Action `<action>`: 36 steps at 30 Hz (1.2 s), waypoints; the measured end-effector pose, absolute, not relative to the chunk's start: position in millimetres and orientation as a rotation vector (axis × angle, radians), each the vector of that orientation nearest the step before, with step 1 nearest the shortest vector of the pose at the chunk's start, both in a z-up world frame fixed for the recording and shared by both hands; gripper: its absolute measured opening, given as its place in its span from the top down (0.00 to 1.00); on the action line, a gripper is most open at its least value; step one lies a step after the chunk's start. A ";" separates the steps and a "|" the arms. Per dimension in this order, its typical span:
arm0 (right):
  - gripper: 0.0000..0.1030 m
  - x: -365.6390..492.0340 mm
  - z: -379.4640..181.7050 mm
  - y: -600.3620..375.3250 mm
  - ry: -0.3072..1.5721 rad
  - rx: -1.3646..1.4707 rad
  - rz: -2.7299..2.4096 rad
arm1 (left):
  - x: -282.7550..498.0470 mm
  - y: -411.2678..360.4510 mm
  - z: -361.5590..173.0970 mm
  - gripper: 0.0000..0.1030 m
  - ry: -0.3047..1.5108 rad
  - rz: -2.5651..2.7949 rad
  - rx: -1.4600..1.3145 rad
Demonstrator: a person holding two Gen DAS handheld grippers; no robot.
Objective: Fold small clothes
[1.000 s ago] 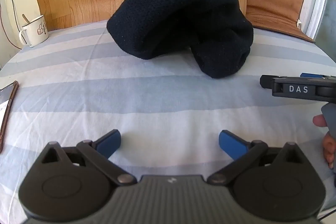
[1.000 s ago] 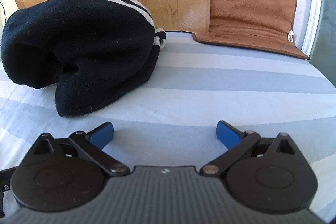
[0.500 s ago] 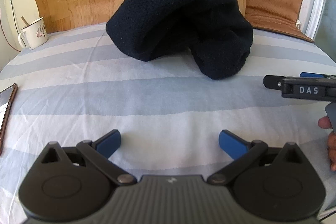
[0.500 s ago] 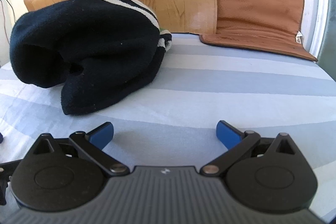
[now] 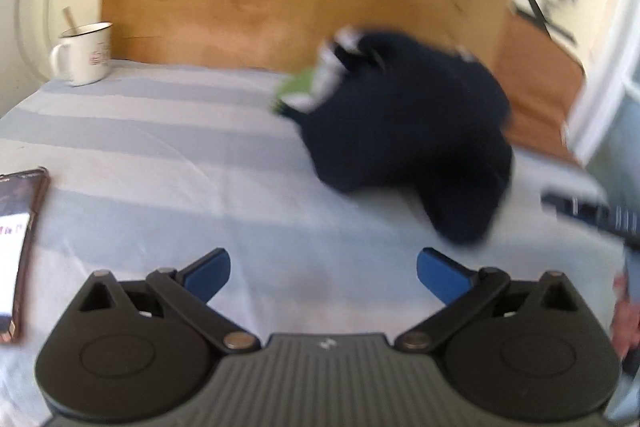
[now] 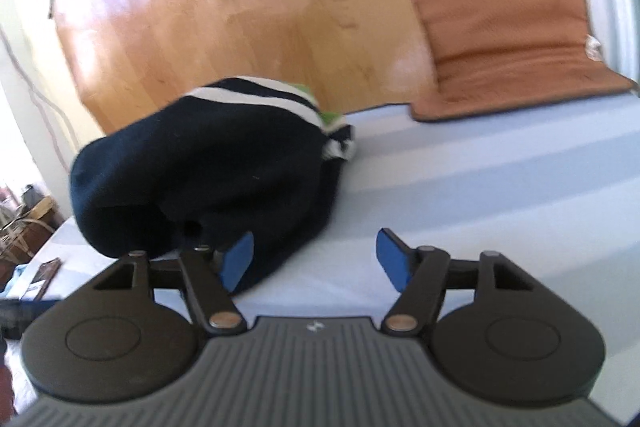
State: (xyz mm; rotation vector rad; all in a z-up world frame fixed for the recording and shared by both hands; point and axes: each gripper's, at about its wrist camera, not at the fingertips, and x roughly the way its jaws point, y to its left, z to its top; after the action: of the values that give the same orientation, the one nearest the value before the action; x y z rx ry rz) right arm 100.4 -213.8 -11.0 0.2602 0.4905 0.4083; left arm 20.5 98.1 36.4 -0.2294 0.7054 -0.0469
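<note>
A bunched dark navy garment [image 5: 404,131] with white stripes and a bit of green at its collar lies on the blue-and-white striped sheet [image 5: 168,155]. In the left wrist view it sits ahead and to the right of my left gripper [image 5: 323,269], which stands open over bare sheet. In the right wrist view the same garment [image 6: 208,179] lies ahead on the left. My right gripper [image 6: 316,259] has its jaws closing, with only sheet between them; the garment's near edge is at the left fingertip. The right gripper [image 5: 588,213] also shows blurred at the left wrist view's right edge.
A white enamel mug [image 5: 82,55] with a spoon stands at the back left. A phone [image 5: 16,243] lies at the left edge. A wooden board [image 6: 224,15] leans behind the bed, and a brown cushion [image 6: 504,27] stands at the back right.
Both views have swung and blurred. The left gripper moved left, so the garment now sits to its right. The right gripper's jaws have narrowed and rolled, closer to the garment's edge.
</note>
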 end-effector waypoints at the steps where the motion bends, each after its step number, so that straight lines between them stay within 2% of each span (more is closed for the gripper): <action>1: 0.33 106.4 -9.9 -209.2 0.493 0.244 0.412 | 25.0 105.2 40.7 0.00 0.691 -0.038 -0.253; 5: 0.31 128.4 -7.5 -199.9 0.501 0.242 0.423 | 42.4 102.3 54.9 0.00 0.624 -0.009 -0.205; 8: 0.27 151.1 -19.4 -203.0 0.580 0.323 0.449 | 58.7 75.7 56.7 0.00 0.599 -0.038 -0.120; 9: 0.28 156.9 -22.6 -201.4 0.598 0.342 0.464 | 65.6 67.0 55.3 0.00 0.599 -0.056 -0.098; 10: 0.39 163.3 -24.4 -199.4 0.612 0.352 0.482 | 73.6 57.4 53.4 0.03 0.599 -0.073 -0.073; 11: 0.67 165.0 -24.0 -195.0 0.614 0.358 0.503 | 81.0 52.4 52.7 0.09 0.604 -0.080 -0.056; 12: 0.84 164.5 -22.0 -192.3 0.610 0.366 0.527 | 89.0 48.3 51.0 0.34 0.618 -0.077 -0.037; 13: 0.93 162.3 -18.3 -190.6 0.595 0.370 0.542 | 96.5 45.2 49.7 0.63 0.642 -0.069 -0.024; 14: 0.93 155.9 -10.4 -187.9 0.557 0.354 0.557 | 99.9 49.3 49.5 0.78 0.668 -0.085 -0.041; 15: 0.94 147.7 -3.0 -187.6 0.524 0.335 0.577 | 100.4 56.5 51.3 0.87 0.688 -0.117 -0.081; 18: 0.94 119.8 22.3 -196.6 0.464 0.310 0.680 | 74.5 80.6 67.2 0.88 0.647 -0.222 -0.182; 21: 0.93 92.5 36.0 -207.0 0.512 0.242 0.863 | 19.2 99.6 85.7 0.88 0.554 -0.404 -0.191; 22: 0.93 82.2 36.2 -210.7 0.541 0.205 0.923 | -1.8 101.8 88.0 0.83 0.524 -0.451 -0.154; 23: 0.88 76.3 33.9 -214.5 0.584 0.180 0.981 | -20.4 103.3 88.2 0.81 0.503 -0.477 -0.115; 24: 0.85 73.4 29.9 -219.7 0.641 0.172 1.040 | -34.7 105.6 87.1 0.61 0.494 -0.493 -0.090; 25: 0.78 70.1 26.1 -225.9 0.679 0.168 1.076 | -44.0 109.8 85.9 0.37 0.488 -0.503 -0.081; 28: 0.65 74.2 27.4 -253.7 0.653 0.194 1.002 | -53.0 135.2 89.1 0.18 0.425 -0.440 -0.100; 30: 0.60 90.4 31.6 -278.5 0.605 0.303 0.897 | -37.6 160.5 95.4 0.06 0.401 -0.355 -0.191; 32: 0.52 107.9 32.8 -295.4 0.568 0.388 0.784 | -13.4 181.2 98.9 0.05 0.405 -0.279 -0.283; 36: 0.48 144.3 15.3 -306.6 0.579 0.502 0.651 | 79.3 188.3 90.5 0.03 0.535 -0.188 -0.329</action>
State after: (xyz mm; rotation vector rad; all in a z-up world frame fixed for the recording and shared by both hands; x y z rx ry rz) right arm 144.3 -306.6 15.3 0.5022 0.5793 0.6509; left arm 79.3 188.3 90.5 -0.3291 0.5346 -0.1876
